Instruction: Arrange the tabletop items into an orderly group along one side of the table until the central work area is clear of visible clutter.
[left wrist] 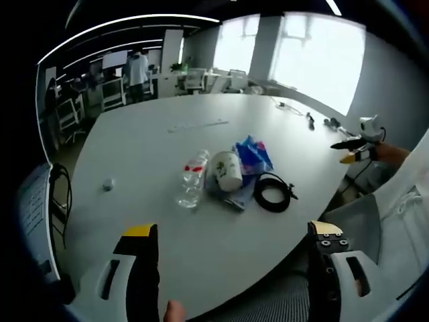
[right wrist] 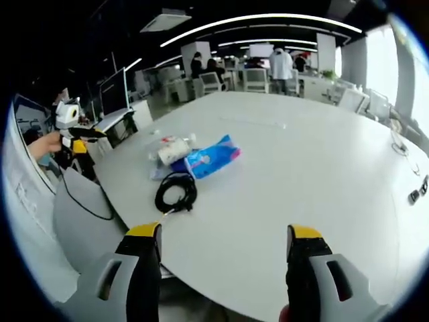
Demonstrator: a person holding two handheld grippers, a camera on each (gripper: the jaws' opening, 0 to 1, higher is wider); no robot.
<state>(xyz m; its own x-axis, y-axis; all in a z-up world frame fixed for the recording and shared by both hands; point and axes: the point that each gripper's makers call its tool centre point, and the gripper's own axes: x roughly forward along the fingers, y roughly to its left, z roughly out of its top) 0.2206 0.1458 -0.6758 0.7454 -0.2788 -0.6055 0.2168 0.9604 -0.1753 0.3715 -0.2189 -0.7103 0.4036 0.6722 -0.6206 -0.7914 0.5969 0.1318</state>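
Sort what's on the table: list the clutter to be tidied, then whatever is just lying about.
To tidy: bottle, cup, blue packet, black cable.

Lying about: small round thing off to one side, cords and plugs at the far edge, table sockets.

Behind the big white desk (left wrist: pixel 221 248) stretches an open office: rows of workstations with white chairs (left wrist: pixel 194 80) line the far side. One person in a white top (left wrist: pixel 139 67) stands there, back turned, and shows too in the right gripper view (right wrist: pixel 281 65), near others who are seated. Bright windows (left wrist: pixel 315 57) glow along one wall, and long light strips (right wrist: pixel 255 19) curve across the dark ceiling. A dark monitor (right wrist: pixel 114 90) stands on a side workstation. Small dark sockets (right wrist: pixel 418 192) sit at the desk's edge.
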